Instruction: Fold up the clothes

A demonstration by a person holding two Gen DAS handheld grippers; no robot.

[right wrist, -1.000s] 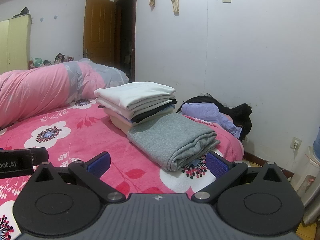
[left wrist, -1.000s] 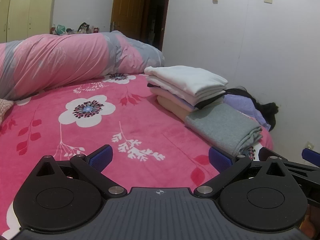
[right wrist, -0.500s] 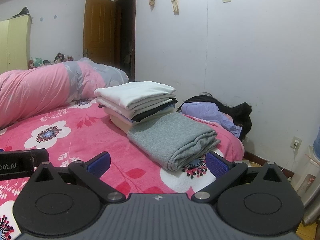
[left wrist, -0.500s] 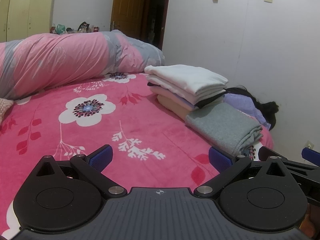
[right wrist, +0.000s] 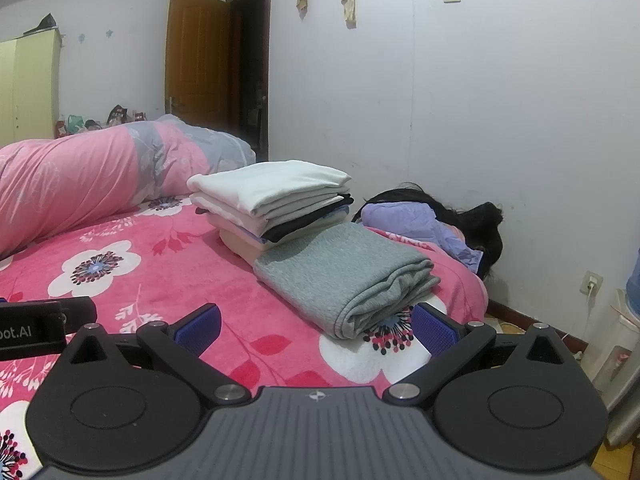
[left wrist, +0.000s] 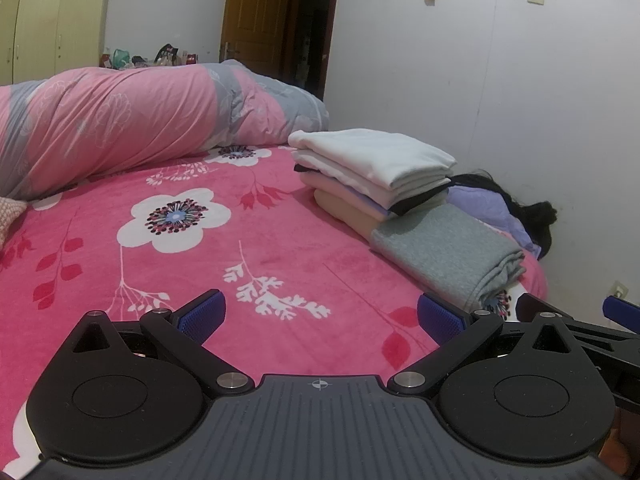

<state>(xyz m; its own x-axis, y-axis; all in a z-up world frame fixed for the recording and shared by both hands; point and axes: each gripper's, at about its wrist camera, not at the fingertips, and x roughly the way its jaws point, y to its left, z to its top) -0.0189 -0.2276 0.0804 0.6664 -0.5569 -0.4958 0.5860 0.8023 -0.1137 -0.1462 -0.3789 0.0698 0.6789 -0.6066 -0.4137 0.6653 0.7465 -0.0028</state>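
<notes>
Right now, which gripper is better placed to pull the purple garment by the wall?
Right, probably. The right gripper is open, empty and sits nearer the wall-side edge, facing the purple garment beyond the folded grey garment. The left gripper, also open, faces the bare pink bedspread further from it.

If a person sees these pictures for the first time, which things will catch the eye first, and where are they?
First comes the bright pink bedspread with big white flowers, which fills the lower half of both views. On its right side stands a neat stack of folded clothes, and a folded grey garment lies in front of it near the bed's edge. A rolled pink and grey quilt lies across the far end of the bed.
</notes>
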